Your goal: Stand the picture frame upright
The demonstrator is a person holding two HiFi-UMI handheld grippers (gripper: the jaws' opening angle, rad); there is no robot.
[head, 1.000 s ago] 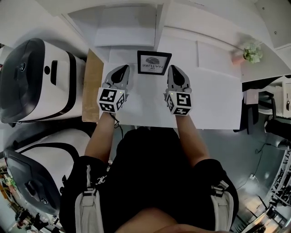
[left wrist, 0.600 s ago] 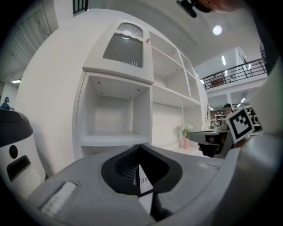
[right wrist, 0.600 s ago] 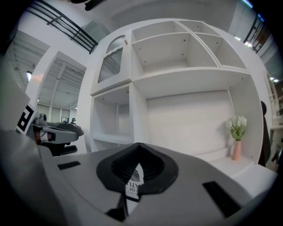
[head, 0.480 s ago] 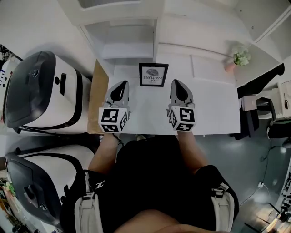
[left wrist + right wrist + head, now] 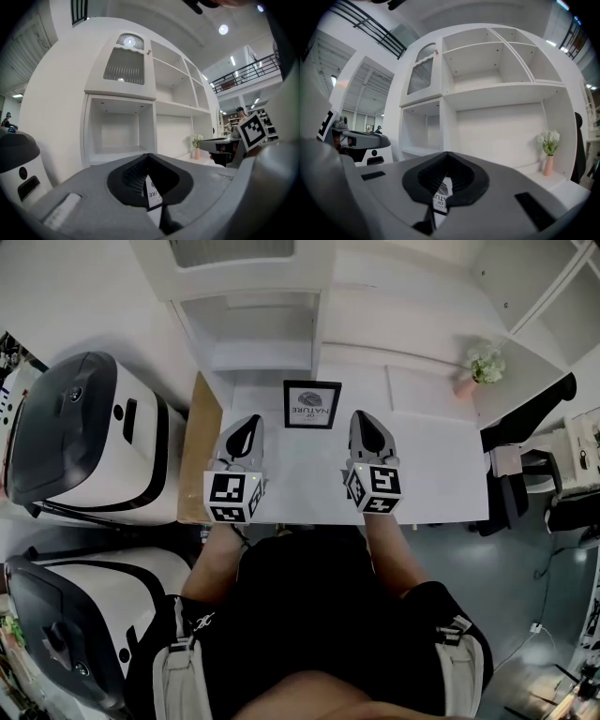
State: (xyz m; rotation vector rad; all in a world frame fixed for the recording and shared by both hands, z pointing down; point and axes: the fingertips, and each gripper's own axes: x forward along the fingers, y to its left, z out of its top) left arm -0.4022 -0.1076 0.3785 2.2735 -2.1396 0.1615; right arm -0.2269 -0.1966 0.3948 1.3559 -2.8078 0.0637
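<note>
The black picture frame (image 5: pixel 312 405) with a white print sits at the back middle of the white table (image 5: pixel 441 465), its face showing to the head view; whether it stands or leans I cannot tell. My left gripper (image 5: pixel 249 421) is shut and empty, a little nearer than the frame and to its left. My right gripper (image 5: pixel 364 417) is shut and empty, level with the left one and to the frame's right. Neither touches the frame. Through each pair of closed jaws a strip of the frame shows: picture frame (image 5: pixel 152 192), picture frame (image 5: pixel 442 194).
A white shelf unit (image 5: pixel 272 324) rises behind the table. A pink vase with flowers (image 5: pixel 469 381) stands at the back right. Large white and black machines (image 5: pixel 84 437) and a wooden panel (image 5: pixel 199 446) border the left side. A dark chair (image 5: pixel 525 418) is at the right.
Both grippers have drawn back from beside the frame toward the table's near edge. The head view has shifted, so the frame sits lower in it.
</note>
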